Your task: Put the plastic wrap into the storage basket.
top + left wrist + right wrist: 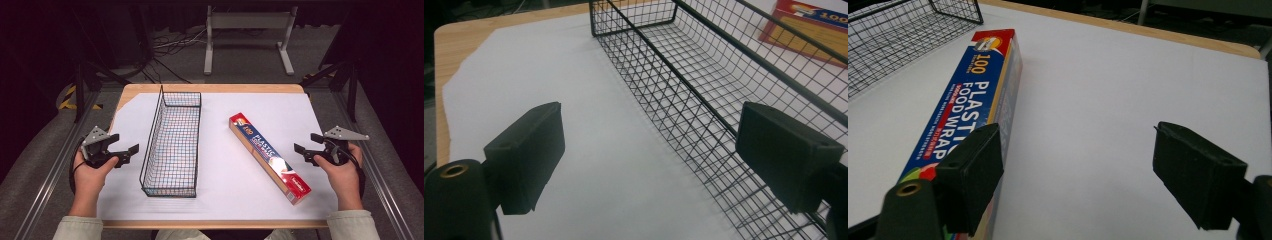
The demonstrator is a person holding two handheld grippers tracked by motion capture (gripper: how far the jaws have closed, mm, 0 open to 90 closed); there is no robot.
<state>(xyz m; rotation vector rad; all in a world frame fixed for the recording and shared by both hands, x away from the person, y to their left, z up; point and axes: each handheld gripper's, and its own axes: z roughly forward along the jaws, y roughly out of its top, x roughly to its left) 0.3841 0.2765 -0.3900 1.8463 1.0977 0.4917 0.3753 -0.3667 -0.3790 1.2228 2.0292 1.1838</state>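
**Figure: Both grippers poised before the reach for the box of food wrap**

The right gripper (306, 148) hangs just off the near right edge of the white sheet, jaws released with nothing between them; in the right gripper view its jaws frame bare paper, the box (975, 100) lying along the left jaw's side. The left gripper (126, 148) is likewise released and empty, hovering just beside the left wall of the wire basket (150, 145).

The step in hand appears to be a first reach for the box, probably to set it in the basket. To do it well, the right gripper should swing toward the box and turn until its jaws straddle the narrow width, not the length, gripping near the middle so the long carton does not tip. The left gripper could steady the basket, which is light and may slide.

The box is a long, slim carton, red at both ends with a blue panel lettered "PLASTIC FOOD WRAP". It lies flat and slantwise on the sheet covering the desk (210, 89), to the right of the basket and apart from it, its near end closest to the right gripper. The basket is empty, black, narrow and deep.
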